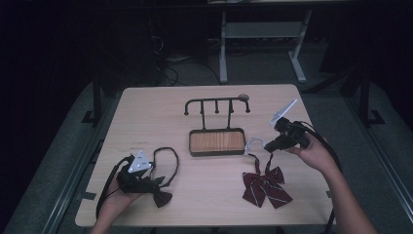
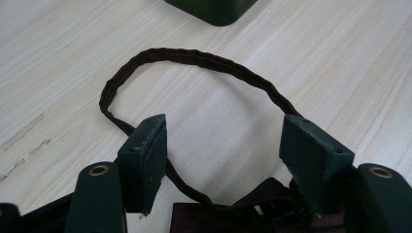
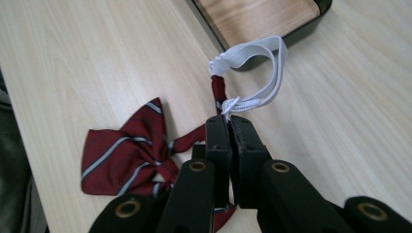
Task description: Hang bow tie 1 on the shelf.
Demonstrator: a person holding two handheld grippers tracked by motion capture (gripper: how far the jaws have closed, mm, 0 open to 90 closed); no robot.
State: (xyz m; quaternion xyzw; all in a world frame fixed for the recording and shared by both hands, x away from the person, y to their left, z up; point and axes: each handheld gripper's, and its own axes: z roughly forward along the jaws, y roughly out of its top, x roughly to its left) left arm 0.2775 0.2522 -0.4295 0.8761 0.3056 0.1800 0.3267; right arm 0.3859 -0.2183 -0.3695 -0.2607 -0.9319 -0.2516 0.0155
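Flanking tray (image 1: 216,142): two bow ties (image 1: 265,184).

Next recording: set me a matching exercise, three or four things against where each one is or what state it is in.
Things:
1. red striped bow tie
2. dark bow tie
3. right gripper
4. hook stand

States:
A. jaws shut on a strap by the white elastic loop
B. upright at the middle of the table, hooks bare
C. under the open left gripper
D. lying on the table's right part

Pairs: 1-D, 2-C, 3-A, 4-B
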